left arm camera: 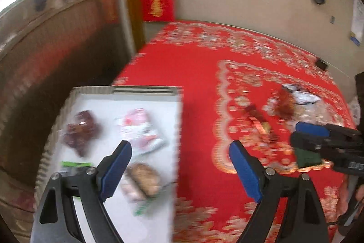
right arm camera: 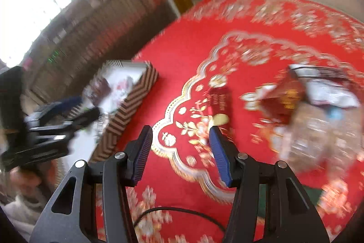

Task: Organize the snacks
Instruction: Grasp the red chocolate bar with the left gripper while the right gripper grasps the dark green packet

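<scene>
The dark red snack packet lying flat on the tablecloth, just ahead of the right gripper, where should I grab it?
Grip the dark red snack packet across its narrow width, coming down from above with the right gripper. It lies flat and long, pointing away, so its long side edges suit the open jaws; lying clear of the heap helps.

White shallow box (left arm camera: 145, 90) with zigzag-patterned sides, open, on red patterned cloth. Inside, lying flat: dark red packet (left arm camera: 80, 131), pink-white packet (left arm camera: 141, 129), brown packet (left arm camera: 142, 181), green-edged packet (left arm camera: 76, 164). Loose on cloth: dark red bar (right arm camera: 219, 100), red-brown pouch (right arm camera: 284, 99), white packet (right arm camera: 327, 89), clear wrapped pack (right arm camera: 318, 133). All blurred.
</scene>
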A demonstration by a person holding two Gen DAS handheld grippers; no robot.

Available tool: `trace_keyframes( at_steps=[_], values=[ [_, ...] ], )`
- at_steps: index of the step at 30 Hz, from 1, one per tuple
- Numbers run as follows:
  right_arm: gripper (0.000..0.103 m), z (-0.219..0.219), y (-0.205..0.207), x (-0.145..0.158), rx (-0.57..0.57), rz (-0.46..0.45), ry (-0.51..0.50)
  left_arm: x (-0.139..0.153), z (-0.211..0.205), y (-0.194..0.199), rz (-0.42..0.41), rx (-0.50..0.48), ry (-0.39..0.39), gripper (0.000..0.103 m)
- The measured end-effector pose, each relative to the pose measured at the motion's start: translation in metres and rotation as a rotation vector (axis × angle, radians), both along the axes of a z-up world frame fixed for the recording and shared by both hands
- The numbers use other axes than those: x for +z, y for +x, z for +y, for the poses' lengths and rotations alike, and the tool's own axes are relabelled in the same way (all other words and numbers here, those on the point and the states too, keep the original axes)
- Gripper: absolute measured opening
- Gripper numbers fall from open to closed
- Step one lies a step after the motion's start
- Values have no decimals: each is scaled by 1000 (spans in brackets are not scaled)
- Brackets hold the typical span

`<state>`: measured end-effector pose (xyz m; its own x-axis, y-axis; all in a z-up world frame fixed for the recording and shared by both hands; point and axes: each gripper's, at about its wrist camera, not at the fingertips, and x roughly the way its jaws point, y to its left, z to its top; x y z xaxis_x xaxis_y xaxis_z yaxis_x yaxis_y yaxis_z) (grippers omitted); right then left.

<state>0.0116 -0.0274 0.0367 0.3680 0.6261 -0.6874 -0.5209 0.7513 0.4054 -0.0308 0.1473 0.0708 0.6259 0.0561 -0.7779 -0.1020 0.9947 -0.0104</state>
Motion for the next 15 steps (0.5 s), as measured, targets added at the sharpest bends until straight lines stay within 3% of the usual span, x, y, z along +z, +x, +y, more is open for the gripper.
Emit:
trace_keyframes(
  at_steps=[4, 10, 13, 15],
  values=[
    [56, -47, -16, 19, -78, -36, -26, -2, -34, 24, 24, -42, -52, 89],
    [56, -93, -27, 11, -141, -35, -39, -31, -76, 67, 141, -43, -143, 89],
    [56, -94, -31, 5, -101, -59, -87, -40, -88, 80, 167, -30, -151, 89],
    [56, -91, -34, -1, -32, -100, -176, -44, -96, 86, 175, -24, -155, 89]
  ],
)
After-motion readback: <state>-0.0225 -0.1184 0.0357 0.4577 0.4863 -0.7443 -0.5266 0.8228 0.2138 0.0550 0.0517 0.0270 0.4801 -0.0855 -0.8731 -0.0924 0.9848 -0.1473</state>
